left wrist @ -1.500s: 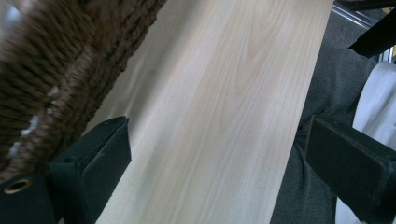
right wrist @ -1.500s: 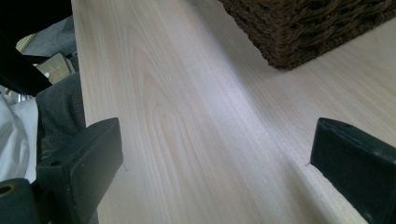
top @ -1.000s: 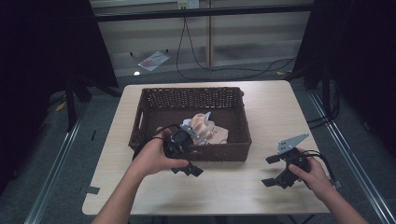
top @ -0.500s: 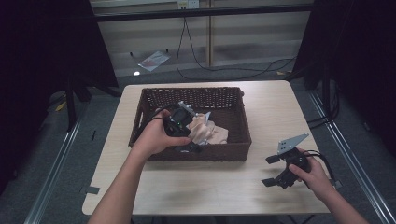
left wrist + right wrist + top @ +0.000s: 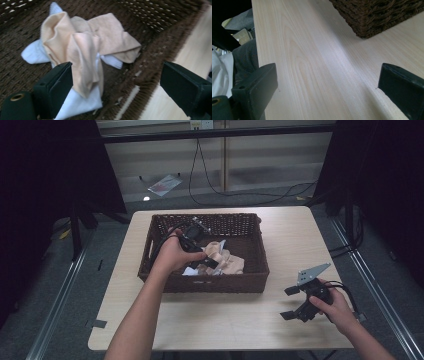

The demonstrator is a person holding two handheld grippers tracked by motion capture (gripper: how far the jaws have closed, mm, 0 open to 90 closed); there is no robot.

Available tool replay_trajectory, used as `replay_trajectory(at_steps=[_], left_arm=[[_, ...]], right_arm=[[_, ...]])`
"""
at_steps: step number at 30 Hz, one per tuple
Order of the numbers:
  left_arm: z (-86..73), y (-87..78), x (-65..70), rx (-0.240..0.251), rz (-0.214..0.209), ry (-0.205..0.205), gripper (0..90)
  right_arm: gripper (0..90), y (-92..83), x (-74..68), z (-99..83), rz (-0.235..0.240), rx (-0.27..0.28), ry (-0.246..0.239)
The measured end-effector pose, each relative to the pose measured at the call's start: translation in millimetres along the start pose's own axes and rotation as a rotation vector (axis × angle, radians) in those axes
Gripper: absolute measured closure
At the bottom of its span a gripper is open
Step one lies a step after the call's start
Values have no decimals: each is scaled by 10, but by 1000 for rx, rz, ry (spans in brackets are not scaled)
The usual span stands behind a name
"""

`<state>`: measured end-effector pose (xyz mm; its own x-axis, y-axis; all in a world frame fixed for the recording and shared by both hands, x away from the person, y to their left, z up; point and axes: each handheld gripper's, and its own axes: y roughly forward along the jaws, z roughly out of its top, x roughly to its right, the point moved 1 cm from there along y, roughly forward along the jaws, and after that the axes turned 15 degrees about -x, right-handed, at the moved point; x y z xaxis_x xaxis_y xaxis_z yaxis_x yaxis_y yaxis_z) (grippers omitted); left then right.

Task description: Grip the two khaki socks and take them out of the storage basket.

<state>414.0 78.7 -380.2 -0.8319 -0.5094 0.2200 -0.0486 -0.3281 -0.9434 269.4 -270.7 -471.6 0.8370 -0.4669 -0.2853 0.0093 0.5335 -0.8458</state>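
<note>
A dark brown wicker basket stands mid-table and holds a crumpled pile of peach cloth over white cloth. My left gripper hovers inside the basket, over the pile, pointing toward its near right corner. In the left gripper view its jaws stand wide; they have just been closing a little, with a fold of the peach cloth lying beside the left jaw, not pinched. My right gripper rests low over the table at the near right, open on nothing.
The basket's near wall rises just right of the cloth pile, with pale wooden table beyond it. In the right gripper view, a basket corner sits ahead across bare tabletop. Cables lie on the floor behind the table.
My left hand has carried its gripper from the basket's near edge farther in, over the cloths. The right hand has stayed put.
</note>
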Motion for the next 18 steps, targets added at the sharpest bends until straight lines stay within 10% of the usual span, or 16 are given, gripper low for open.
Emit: replay_trajectory(at_steps=[18], left_arm=[[37,271,-282,-21,25,-31,336]], right_arm=[[16,-5,0,1,1,3,-1]])
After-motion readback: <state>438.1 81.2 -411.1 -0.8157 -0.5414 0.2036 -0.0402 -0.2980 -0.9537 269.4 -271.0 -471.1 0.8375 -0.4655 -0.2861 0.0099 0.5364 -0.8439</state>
